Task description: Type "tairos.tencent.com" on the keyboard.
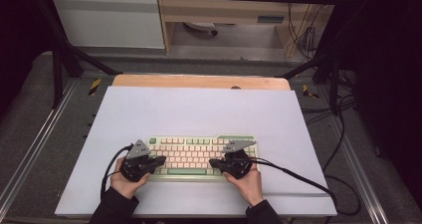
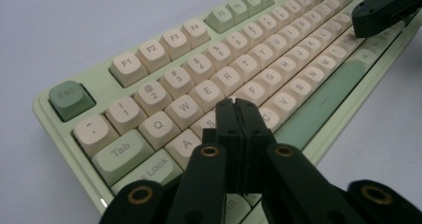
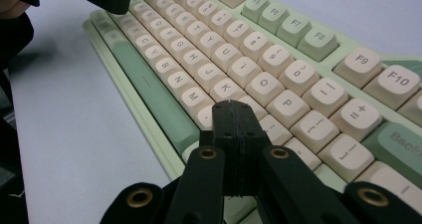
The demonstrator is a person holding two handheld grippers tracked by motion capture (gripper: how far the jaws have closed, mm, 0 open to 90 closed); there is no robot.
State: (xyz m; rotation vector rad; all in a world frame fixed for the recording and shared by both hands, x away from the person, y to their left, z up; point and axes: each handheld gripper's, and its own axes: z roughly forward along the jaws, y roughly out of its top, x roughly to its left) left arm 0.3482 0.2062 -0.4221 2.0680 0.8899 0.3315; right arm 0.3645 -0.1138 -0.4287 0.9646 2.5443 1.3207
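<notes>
Keyboard (image 1: 199, 157), pale green case with cream keys and green accent keys, lies flat on the white surface (image 1: 199, 109), near the front edge and roughly midway between the left and right edges. Its long side runs parallel to the front edge.

Left tongs (image 1: 161, 160) over the keyboard's left end, held in the person's left hand (image 1: 125, 181). Jaws pressed together, nothing between them. In the left gripper view the closed tip (image 2: 236, 103) sits low over the home row, around the S and D keys; whether it touches a key cannot be told.

Right tongs (image 1: 212, 162) over the keyboard's right part, held in the right hand (image 1: 247, 181). Jaws likewise closed tight, empty. In the right gripper view the tip (image 3: 230, 104) hangs over the keys just right of K, near L; contact cannot be told.

The two tips point toward each other along the lower key rows, well apart, with the green space bar (image 1: 186, 171) just in front of the gap between them.

Black cables trail from both tongs: the left one loops toward the front left corner, the right one runs off toward the right edge.

Far edge of the surface shows a bare wooden strip (image 1: 199, 81).
</notes>
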